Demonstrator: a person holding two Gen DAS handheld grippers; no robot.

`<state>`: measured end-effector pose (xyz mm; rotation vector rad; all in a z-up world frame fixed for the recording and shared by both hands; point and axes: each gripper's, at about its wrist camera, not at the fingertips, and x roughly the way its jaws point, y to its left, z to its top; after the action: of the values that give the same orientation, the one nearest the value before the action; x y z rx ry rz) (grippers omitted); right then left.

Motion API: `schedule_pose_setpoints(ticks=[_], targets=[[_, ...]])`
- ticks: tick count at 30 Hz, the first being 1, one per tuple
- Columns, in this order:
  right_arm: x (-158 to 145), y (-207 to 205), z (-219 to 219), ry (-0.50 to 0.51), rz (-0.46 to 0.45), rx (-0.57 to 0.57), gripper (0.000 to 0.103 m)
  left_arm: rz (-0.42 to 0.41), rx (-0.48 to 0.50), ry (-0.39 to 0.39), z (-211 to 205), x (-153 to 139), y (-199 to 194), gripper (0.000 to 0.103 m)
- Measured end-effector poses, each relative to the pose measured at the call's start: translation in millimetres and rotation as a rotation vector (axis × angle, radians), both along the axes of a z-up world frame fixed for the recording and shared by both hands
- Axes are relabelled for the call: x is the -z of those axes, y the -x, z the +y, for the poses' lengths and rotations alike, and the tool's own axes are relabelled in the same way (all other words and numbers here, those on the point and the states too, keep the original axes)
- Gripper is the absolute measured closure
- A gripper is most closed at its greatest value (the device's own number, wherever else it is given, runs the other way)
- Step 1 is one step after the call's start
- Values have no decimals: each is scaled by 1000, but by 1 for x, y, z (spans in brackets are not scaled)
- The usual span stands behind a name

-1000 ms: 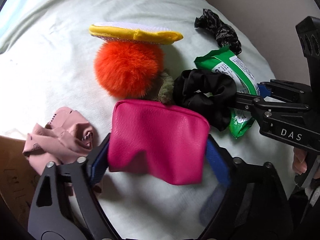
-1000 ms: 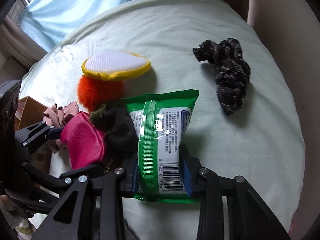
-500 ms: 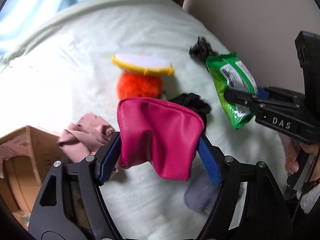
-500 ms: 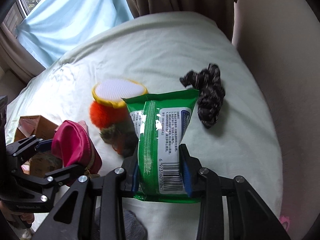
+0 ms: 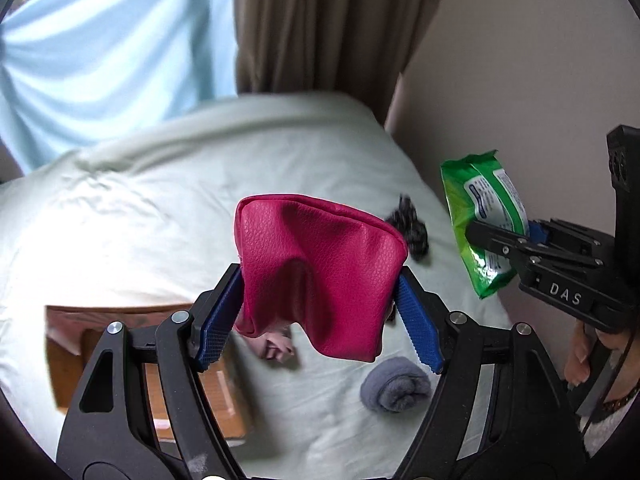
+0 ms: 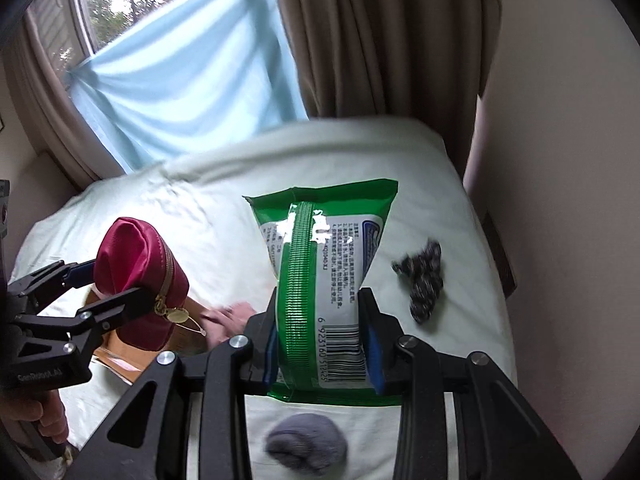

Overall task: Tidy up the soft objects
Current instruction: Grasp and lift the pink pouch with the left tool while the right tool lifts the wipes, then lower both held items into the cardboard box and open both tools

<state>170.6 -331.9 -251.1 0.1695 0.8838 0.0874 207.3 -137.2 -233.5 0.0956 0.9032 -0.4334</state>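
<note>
Closest to the left wrist camera, the left gripper (image 5: 320,312) is clamped on a magenta pouch (image 5: 320,276), its blue pads (image 5: 218,330) pressing in from both sides so that the soft leatherette buckles into a fold between them; the grip sits low on the pouch, probably because that is the edge it presented when picked up, and the rest stands up above the jaws. In the right wrist view the right gripper (image 6: 320,344) is closed on a green wipes pack (image 6: 326,280), pinching it across the barcode end so the pack stands upright, its crimped seam facing the camera. Both items hang clear of the bed (image 5: 120,220), which suggests a carry toward a container rather than a rearrangement in place. Just below and beyond the grippers lies a rolled grey sock (image 5: 396,386) on the sheet, and to the left an open cardboard box (image 5: 72,364) rests on the bed, the likely destination, with the pouch held nearly over it. A pink cloth (image 5: 276,346) lies beside the box's edge. Farther off, near the wall side of the bed, a dark patterned scrunchie (image 6: 422,280) waits unsorted. Beyond that hang the brown curtain (image 6: 360,40) and pale blue drape (image 6: 188,80) over the window.
</note>
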Motion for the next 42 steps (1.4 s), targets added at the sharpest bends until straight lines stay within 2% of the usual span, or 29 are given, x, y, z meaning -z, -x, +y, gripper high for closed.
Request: schedule_pose_setpoints(ticks=[5, 10, 15, 19, 25, 32, 42], targets=[[-53, 9, 42, 17, -46, -50, 71, -56, -63, 36, 26, -48, 8, 31], [-78, 14, 94, 0, -45, -111, 71, -85, -142, 66, 71, -80, 19, 31], [-88, 16, 148, -21, -41, -156, 71, -78, -219, 64, 129, -94, 24, 31], [-88, 12, 191, -40, -25, -161, 71, -52, -251, 39, 175, -88, 21, 31], [-62, -8, 252, -69, 54, -131, 71, 6, -272, -2, 235, -56, 6, 31], [-8, -34, 302, -99, 190, -48, 71, 112, -239, -46, 283, 4, -23, 31], [91, -74, 316, -116, 431, 41, 71, 288, -172, -93, 294, 105, -62, 31]])
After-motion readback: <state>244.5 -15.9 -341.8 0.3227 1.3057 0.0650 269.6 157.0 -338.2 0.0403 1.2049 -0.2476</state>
